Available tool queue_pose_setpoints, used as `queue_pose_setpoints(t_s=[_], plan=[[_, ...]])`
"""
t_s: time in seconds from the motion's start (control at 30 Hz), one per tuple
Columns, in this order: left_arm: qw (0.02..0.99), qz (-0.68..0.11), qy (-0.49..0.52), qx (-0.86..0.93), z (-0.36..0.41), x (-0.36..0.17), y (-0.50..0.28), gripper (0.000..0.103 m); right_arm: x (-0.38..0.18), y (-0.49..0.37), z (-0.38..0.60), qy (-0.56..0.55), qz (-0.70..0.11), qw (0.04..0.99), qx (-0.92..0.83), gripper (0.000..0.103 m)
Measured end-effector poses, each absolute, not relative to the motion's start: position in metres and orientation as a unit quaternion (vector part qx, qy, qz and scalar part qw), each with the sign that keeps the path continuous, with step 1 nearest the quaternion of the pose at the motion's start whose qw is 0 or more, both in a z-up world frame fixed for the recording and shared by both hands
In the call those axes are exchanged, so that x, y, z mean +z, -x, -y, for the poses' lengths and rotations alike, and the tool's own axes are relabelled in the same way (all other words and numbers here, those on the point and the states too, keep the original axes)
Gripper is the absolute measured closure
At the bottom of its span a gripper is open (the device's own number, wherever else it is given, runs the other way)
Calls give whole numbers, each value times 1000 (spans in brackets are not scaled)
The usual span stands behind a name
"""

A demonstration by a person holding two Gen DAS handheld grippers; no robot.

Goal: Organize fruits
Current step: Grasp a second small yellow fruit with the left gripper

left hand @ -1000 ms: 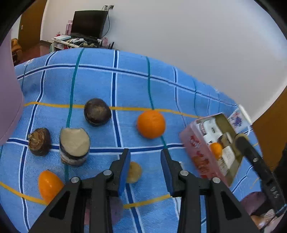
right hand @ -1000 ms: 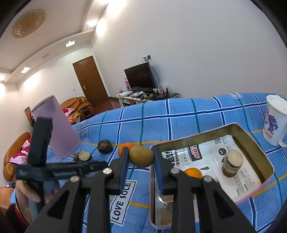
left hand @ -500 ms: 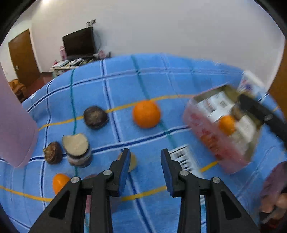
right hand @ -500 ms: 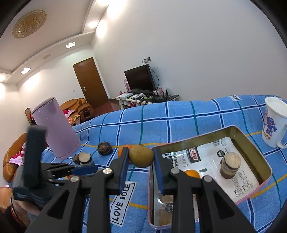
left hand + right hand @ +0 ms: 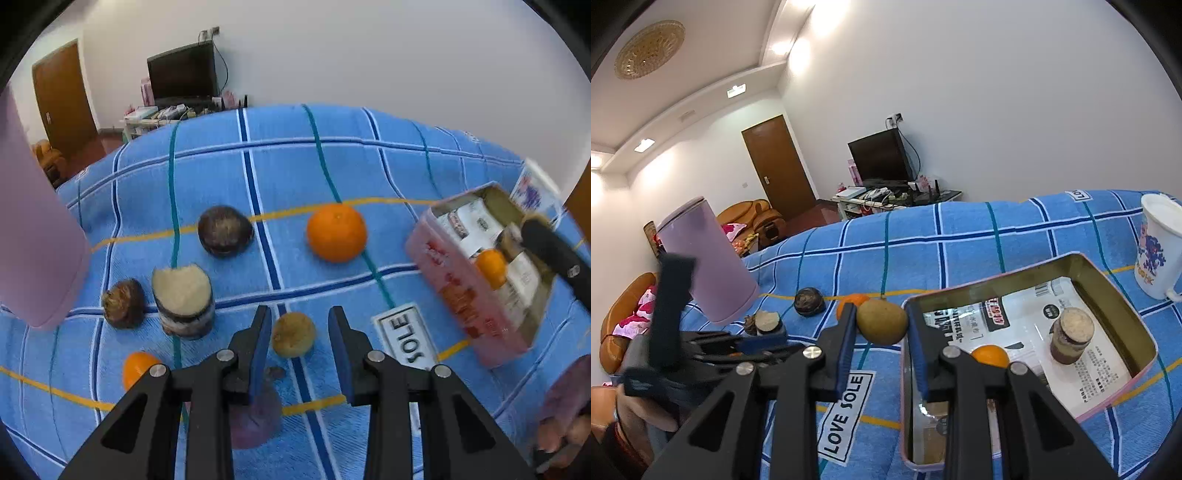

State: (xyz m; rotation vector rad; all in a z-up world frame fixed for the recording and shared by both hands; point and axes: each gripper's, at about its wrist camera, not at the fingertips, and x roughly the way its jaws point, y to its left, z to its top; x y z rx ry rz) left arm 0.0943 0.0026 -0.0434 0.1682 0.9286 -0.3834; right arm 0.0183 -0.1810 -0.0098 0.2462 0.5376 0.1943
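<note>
Right gripper (image 5: 881, 325): clamped on a tan fruit (image 5: 882, 321), pads pressing both its sides, held above the cloth just left of the tin's near-left corner.
Left gripper (image 5: 299, 334): jaws closing, nothing held; a small brown fruit (image 5: 293, 334) lies on the cloth in line with the gap, and whether it is between the pads or just past them cannot be told.
Tin (image 5: 1108, 275): open, on the right of the cloth, holding a small orange (image 5: 990, 356) and a cut dark piece (image 5: 1071, 338) standing upright on printed packets.
Loose fruit: an orange (image 5: 337, 232), a dark round fruit (image 5: 225, 230), a cut piece (image 5: 183, 301), a rough brown one (image 5: 123, 303), a second small orange (image 5: 138, 367) and a purple fruit (image 5: 255, 421) under the left gripper.
Risk, drop short: the tan fruit hangs left of the tin wall; freed here it likely lands on the cloth and rolls.
Risk, slip: the fruit is round and smooth and gripped near the pad tips; a quick swing could squeeze it out.
Risk, tin: the rim is close to the right finger (image 5: 916, 347); a knock could shift or tip the tin.
Risk, left pick: closing off-centre could nudge the small brown fruit away, or catch the purple fruit beneath.
Risk, crowding: the two grippers work close together and could collide over the label (image 5: 846, 413).
</note>
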Motion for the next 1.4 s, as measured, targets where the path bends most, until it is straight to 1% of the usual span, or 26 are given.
queue_pose_setpoints(t_s=[0.1,0.27,0.3,0.37,0.47,0.63,0.73,1.03,1.17,1.27,1.4], plan=[[871,-443,-110,-182,12,-48,-90,69,-10,-18,181,-124,-264,952,96,72],[863,-436,-188,-172,39,-62,-79,69,-12,-20,180,-131,-269,949,97,72],[859,-434,-198,-185,44,-63,-72,75,-12,-20,181,-132,-270,949,97,72],[855,-431,-211,-198,49,-61,-65,75,-12,-20,181,-133,-269,949,96,72],[856,-441,-176,-203,37,-58,-71,76,-11,-20,185,-136,-266,950,93,72],[869,-423,-165,-198,35,-56,-68,76,-11,-18,188,-138,-265,950,90,72],[874,-414,-139,-215,31,-52,-66,76,-11,-17,188,-132,-262,952,83,72],[908,-345,-21,-236,8,-29,-50,76,-3,-12,190,-112,-239,961,79,72],[926,-310,-20,-215,12,-23,-45,76,0,-8,192,-82,-226,968,78,72],[936,-288,-24,-201,16,-19,-37,76,-1,-7,202,-82,-225,968,74,72],[940,-283,-20,-192,20,-17,-34,76,-4,-6,222,-81,-224,969,64,72]])
